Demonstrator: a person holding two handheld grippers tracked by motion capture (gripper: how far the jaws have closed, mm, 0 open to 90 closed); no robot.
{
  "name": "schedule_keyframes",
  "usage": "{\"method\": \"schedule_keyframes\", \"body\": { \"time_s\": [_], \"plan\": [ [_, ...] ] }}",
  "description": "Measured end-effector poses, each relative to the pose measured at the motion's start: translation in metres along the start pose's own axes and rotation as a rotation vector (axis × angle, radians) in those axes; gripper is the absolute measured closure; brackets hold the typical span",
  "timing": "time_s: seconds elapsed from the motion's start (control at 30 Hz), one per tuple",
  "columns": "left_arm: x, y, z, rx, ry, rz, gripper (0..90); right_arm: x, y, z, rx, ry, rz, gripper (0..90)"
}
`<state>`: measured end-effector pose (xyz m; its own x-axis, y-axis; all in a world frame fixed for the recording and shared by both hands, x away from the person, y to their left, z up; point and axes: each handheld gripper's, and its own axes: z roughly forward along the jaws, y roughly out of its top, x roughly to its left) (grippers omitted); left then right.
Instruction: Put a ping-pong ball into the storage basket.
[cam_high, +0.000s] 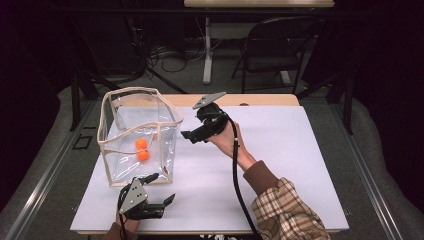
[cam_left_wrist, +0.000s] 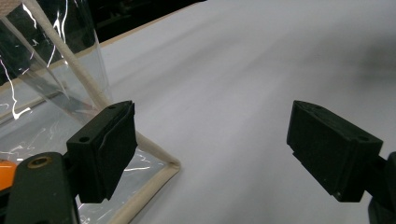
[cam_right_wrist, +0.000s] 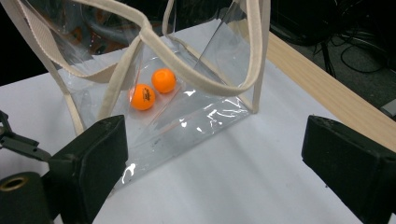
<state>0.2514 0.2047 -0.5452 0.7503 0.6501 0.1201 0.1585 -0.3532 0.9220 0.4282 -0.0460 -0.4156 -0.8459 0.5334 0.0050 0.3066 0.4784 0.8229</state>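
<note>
Your right gripper (cam_right_wrist: 212, 163) is wide open and empty beside the clear bag (cam_right_wrist: 201, 107), where one orange ball (cam_right_wrist: 143, 96) carries small print, too tiny to read.

The white table (cam_high: 280, 150) is bright, but the room around it is very dark. Light shines off the clear bag (cam_right_wrist: 205, 107). The left gripper view looks a bit blurry, maybe.

Left hand (cam_high: 127, 225) — cut off below

both tools agape: left tool (cam_high: 169, 201), right tool (cam_high: 186, 135).
</note>
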Motion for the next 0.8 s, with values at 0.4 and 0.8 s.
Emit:
{"method": "schedule_keyframes", "body": {
  "time_s": [0.4,0.8],
  "plan": [
    [0.0,-0.001,-0.002,-0.002,-0.001,0.002,15.9,0.002,-0.028,-0.014,0.033,-0.003,-0.011,4.4],
    [-0.001,0.0,-0.002,-0.004,-0.004,0.004,15.9,0.004,-0.057,-0.029,0.048,-0.014,0.009,2.5]
  ]
}}
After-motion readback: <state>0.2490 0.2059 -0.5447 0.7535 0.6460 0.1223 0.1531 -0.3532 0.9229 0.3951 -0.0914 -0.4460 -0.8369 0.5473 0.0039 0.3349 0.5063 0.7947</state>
